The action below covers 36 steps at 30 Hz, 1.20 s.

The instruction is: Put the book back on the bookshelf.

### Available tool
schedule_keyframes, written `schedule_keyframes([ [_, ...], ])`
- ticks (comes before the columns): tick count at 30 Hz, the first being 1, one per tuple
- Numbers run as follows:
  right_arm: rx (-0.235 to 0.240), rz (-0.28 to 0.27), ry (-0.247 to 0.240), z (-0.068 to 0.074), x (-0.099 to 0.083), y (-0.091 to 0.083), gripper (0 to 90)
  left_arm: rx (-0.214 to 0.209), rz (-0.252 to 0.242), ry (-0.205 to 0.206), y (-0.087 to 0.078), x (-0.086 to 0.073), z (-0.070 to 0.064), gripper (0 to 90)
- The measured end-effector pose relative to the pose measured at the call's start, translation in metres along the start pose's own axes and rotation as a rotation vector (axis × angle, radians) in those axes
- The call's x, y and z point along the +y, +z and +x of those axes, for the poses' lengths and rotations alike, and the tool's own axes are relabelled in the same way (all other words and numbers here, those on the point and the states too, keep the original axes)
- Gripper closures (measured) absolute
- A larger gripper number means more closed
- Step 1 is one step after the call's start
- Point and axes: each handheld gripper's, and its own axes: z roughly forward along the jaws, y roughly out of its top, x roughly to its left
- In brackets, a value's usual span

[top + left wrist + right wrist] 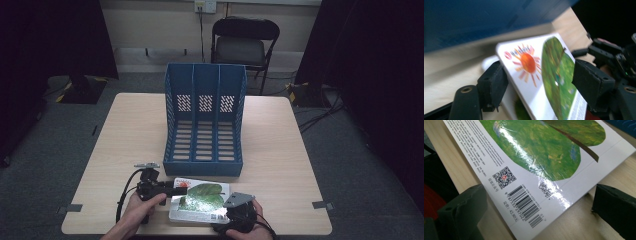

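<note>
Table (130, 135): light wood top on grey carpet, tape marks near its left and right front corners.

File rack (205, 120): blue, three compartments, slotted floor and perforated back panel, open side facing 6 o'clock; stands at the table's centre.

Book (200, 201): white cover with a large green leaf and a red sun, glare on its near part; lies just at 6 o'clock of the rack.

Left gripper (176, 189): at 9 o'clock of the book, pointing toward 3 o'clock, tips at the book's left edge.

Right gripper (234, 207): at the book's 4 o'clock corner, grey plate on top.

Folding chair (243, 42): black, at 12 o'clock beyond the table, by the wall.
</note>
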Motion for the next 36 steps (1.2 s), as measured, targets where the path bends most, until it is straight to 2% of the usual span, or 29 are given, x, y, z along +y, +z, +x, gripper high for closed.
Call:
schedule_keyframes([
  [2,0.001,0.001,-0.006,0.000,0.000,0.000,0.0,0.035,0.017,0.045,0.001,-0.001,-0.004,27.1],
  [3,0.004,0.001,0.000,0.000,0.000,0.000,0.0,0.029,0.021,0.043,0.002,0.000,-0.004,27.7],
  [5,0.007,0.001,0.002,0.000,0.000,0.000,0.0,-0.010,0.036,0.023,0.003,-0.001,-0.002,30.6],
  [9,0.016,0.002,0.008,-0.002,0.001,0.000,0.0,-0.030,0.074,0.024,0.007,-0.003,-0.004,35.8],
  [11,0.022,0.001,0.006,-0.003,0.002,0.000,0.0,-0.070,0.091,-0.009,0.010,-0.004,-0.006,39.8],
  [12,0.027,-0.001,0.009,-0.003,0.002,-0.001,0.0,-0.070,0.091,-0.009,0.010,-0.004,-0.006,41.4],
  [13,0.026,-0.001,0.007,-0.003,0.002,-0.001,0.0,-0.088,0.112,0.005,0.012,-0.004,-0.004,43.6],
  [15,0.027,-0.003,0.001,-0.004,0.003,0.000,0.0,-0.101,0.122,-0.001,0.014,-0.004,-0.004,45.4],
  [16,0.030,-0.002,0.001,-0.003,0.003,0.000,0.1,-0.126,0.139,0.013,0.017,-0.005,-0.005,46.0],
  [17,0.037,-0.002,0.012,-0.003,0.004,0.000,0.5,-0.133,0.152,0.020,0.018,-0.005,-0.006,47.2],
  [24,0.065,-0.033,-0.005,-0.005,0.006,0.000,2.7,-0.169,0.162,0.038,0.024,-0.004,-0.007,50.6],
  [27,0.080,-0.041,0.000,-0.006,0.007,0.002,2.8,-0.151,0.146,0.035,0.024,-0.005,-0.009,47.4],
  [32,0.085,-0.046,-0.015,-0.005,0.010,0.004,3.1,-0.150,0.152,0.037,0.024,-0.004,-0.009,47.0],
  [33,0.085,-0.044,-0.027,-0.004,0.009,0.004,3.0,-0.145,0.152,0.049,0.024,-0.004,-0.008,48.7],
  [36,0.082,-0.034,-0.036,-0.004,0.009,0.003,4.0,-0.167,0.160,0.056,0.023,-0.003,-0.007,57.4],
])
